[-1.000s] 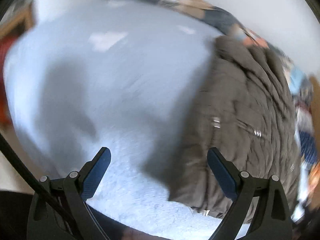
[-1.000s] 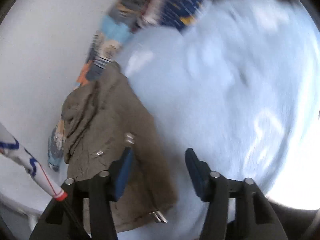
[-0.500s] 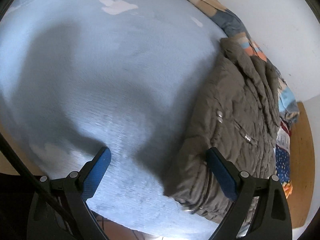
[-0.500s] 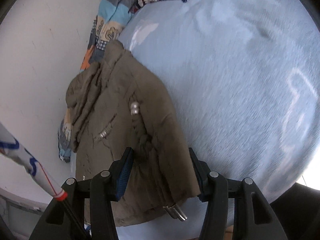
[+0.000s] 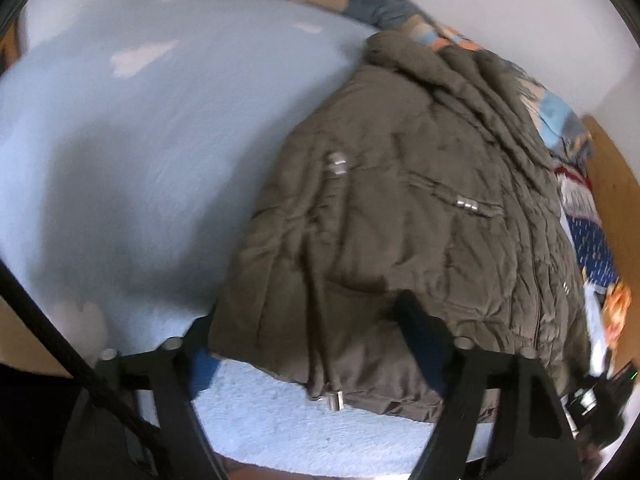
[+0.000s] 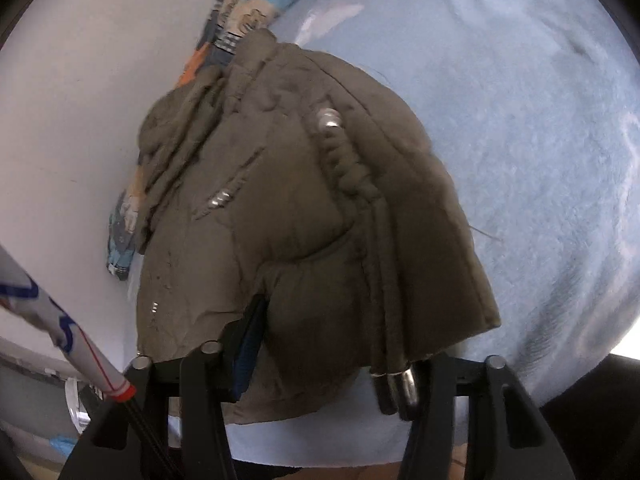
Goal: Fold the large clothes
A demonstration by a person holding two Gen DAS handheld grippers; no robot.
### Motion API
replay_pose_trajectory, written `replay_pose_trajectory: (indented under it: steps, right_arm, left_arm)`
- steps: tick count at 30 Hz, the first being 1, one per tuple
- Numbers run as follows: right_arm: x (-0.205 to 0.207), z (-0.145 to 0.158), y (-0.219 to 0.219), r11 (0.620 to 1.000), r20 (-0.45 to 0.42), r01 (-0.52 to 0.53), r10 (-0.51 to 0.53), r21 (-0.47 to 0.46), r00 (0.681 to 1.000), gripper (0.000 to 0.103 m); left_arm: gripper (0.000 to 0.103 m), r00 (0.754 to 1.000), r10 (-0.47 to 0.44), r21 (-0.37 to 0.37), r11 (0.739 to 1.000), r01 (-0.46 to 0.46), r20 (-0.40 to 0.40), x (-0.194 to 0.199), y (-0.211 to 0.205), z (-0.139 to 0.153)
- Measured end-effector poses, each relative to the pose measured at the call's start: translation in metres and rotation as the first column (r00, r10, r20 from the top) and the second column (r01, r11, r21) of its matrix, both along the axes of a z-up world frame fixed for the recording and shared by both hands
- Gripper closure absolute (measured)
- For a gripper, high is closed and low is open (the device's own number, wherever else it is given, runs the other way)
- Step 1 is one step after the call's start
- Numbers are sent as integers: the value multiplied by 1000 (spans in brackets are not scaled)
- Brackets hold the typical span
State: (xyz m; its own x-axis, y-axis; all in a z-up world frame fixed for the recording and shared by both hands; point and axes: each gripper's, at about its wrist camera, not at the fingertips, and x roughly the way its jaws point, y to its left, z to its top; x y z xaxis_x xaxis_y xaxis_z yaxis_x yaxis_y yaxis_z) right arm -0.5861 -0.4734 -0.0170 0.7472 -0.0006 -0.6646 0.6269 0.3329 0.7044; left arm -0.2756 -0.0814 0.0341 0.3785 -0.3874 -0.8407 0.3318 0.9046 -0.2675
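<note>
An olive-brown padded jacket (image 5: pixel 420 216) lies folded on a pale blue bed cover (image 5: pixel 140 160), collar toward the wall. It also shows in the right wrist view (image 6: pixel 296 216). My left gripper (image 5: pixel 312 344) is open, its fingers spread around the jacket's near hem; the hem covers the left fingertip. My right gripper (image 6: pixel 340 344) is open too, spread around the near hem, with the jacket lying over the gap and hiding the right fingertip. Metal cord ends (image 6: pixel 396 384) hang at the hem.
A patchwork quilt (image 5: pixel 400 12) runs along the white wall (image 5: pixel 520 20) behind the jacket. A wooden headboard (image 5: pixel 612 184) stands at the right. A white pole with blue and red marks (image 6: pixel 76 340) crosses the lower left of the right wrist view.
Both grippers have moved closer to the jacket. Its near hem now lies between each gripper's fingers, where before the left gripper was mostly over bare cover.
</note>
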Motion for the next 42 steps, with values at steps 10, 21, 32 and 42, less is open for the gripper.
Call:
replay_pose_trajectory:
  steps: [10,21,32,42]
  right_arm:
    - [-9,-16,-11,995,26,65,-67,79,997,58]
    - [-4,-2,-11,999,31,52,-51,-10,998,67]
    - [2,9,-9,996,20,24,-23,-84,1000,78]
    - [-2,51,4,964,71,4,15,-266,997,83]
  left_arm:
    - [31,999,17,15,1000,-17,30,9,-16,-13]
    - [53,997,6,36,999,-9,79,7,-26,-9]
    - [80,980,-29,72,997,15,199,-4,-44,7]
    - [83,965,-52,49,998,41,256,-14,-38,29]
